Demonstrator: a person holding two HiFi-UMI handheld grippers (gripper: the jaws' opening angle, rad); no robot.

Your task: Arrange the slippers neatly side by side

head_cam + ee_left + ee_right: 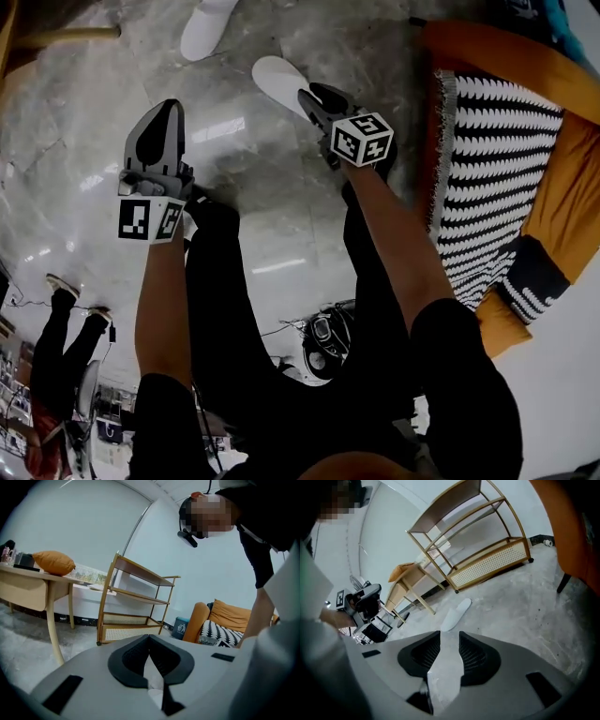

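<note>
The person is bending over the floor (262, 216), and the step in hand looks like picking up the first slipper. The right tool (449, 639) is standing with its jaws wide. The near end of one white slipper (279, 80) is lying between them, and as far as I can judge the pads are not clamping it yet. The second slipper (210, 28) is lying farther off on the floor, well apart from the first and angled differently. The left tool (167, 111) is hovering off to the side, its jaws together at the tips and carrying nothing. Next, the right tool is probably needing to close on the slipper's end. It could then bring the slipper over beside its mate, with both toes facing the same way.
</note>
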